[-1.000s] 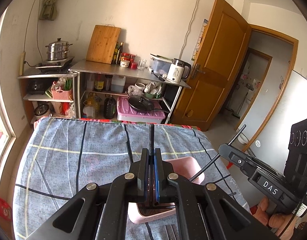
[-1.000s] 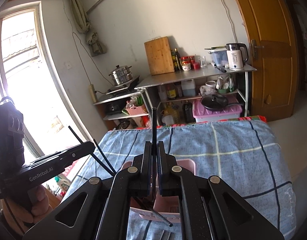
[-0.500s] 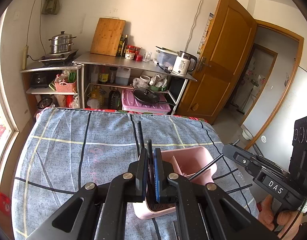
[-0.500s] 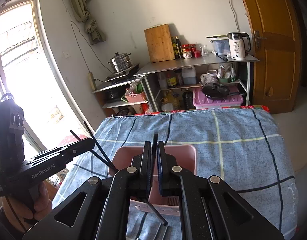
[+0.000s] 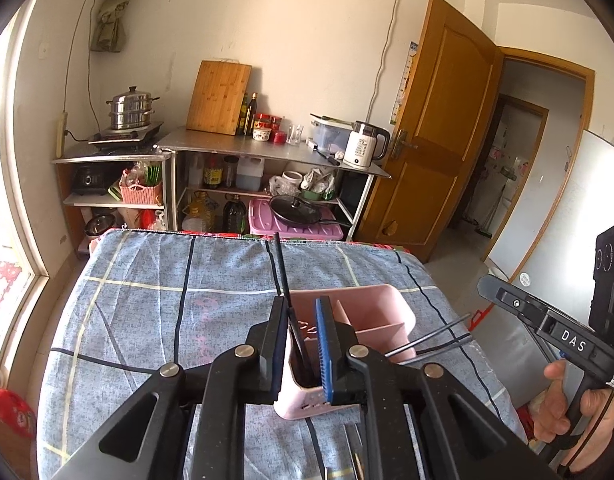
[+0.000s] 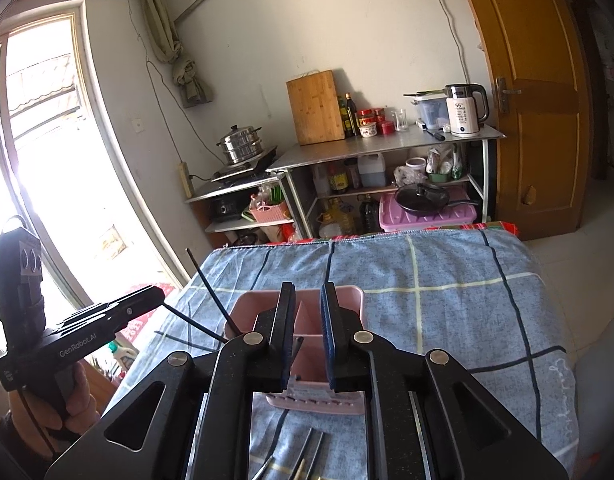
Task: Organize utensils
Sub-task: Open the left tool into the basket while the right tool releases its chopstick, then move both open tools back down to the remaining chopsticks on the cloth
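Here my left hand-held gripper (image 5: 301,344) hangs over the near left end of the pink utensil holder (image 5: 387,308), which stands on the blue checked cloth of the worktop (image 5: 147,300). Its jaws are opening, and a black chopstick (image 5: 285,280) stands between them, resting against the left pad while the blue right pad is clear of it. The chopstick's lower end sits down in the holder's near compartment, and its long axis runs nearly upright, its tip leaning a little left and away toward the far edge of the worktop.

My right hand-held gripper (image 6: 307,328) is above the same holder, and its jaws are opening too. A second black chopstick (image 6: 295,350) shows only as a short stub low in the gap, slanting up to the right; I cannot tell whether a pad touches it. In the left wrist view two more dark chopsticks (image 5: 427,338) jut from the holder's right side, lying nearly level and pointing right.

"DAS" is printed on the right gripper's body and "GenRobot.AI" on the left one's. The white kettle (image 6: 465,110) on the far metal shelf reads "55°". A few metal utensils (image 6: 307,452) lie on the cloth at the near edge.
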A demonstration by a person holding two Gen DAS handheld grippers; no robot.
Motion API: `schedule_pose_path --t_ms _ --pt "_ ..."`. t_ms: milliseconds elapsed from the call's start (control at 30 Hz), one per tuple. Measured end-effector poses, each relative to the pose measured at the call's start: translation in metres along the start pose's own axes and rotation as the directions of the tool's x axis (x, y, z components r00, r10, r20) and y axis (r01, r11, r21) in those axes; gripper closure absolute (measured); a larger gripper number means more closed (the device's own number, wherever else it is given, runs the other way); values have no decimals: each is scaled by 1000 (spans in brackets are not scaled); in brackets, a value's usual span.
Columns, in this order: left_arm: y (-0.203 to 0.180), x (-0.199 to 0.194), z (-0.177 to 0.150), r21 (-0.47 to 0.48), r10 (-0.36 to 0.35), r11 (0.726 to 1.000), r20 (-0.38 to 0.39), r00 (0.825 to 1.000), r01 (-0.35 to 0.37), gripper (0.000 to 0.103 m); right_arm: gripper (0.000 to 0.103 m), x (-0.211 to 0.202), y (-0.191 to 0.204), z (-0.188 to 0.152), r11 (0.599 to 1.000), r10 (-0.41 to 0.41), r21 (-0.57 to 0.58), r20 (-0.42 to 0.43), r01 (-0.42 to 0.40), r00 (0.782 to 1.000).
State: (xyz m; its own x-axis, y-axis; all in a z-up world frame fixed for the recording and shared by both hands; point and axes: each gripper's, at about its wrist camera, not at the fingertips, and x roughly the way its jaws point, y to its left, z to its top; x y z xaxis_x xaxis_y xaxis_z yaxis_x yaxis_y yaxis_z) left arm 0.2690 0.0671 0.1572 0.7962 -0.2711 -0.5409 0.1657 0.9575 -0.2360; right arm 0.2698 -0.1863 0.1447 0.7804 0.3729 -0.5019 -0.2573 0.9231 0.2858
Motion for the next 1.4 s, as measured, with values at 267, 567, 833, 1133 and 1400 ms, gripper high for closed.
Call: schedule_pose_path --t_ms 267,567,833,1133,1400 --pt "-13 -39 -21 14 -20 1000 41 999 20 88 89 -36 2 -20 1000 11 -7 24 -11 1000" --pt "-31 -73 -60 44 -37 998 50 998 35 88 81 -73 7 -49 999 17 -39 51 -15 999" --pt "-38 -94 -103 62 -35 998 44 998 32 88 81 -95 15 -85 998 8 -68 53 -5 999" --pt "-42 -109 -147 84 -32 996 22 999 30 88 81 -104 18 -127 998 2 -65 -1 -2 1000" --pt "-42 -108 -169 84 -34 996 1 999 34 88 81 -97 16 -150 998 -16 -56 -50 13 999"
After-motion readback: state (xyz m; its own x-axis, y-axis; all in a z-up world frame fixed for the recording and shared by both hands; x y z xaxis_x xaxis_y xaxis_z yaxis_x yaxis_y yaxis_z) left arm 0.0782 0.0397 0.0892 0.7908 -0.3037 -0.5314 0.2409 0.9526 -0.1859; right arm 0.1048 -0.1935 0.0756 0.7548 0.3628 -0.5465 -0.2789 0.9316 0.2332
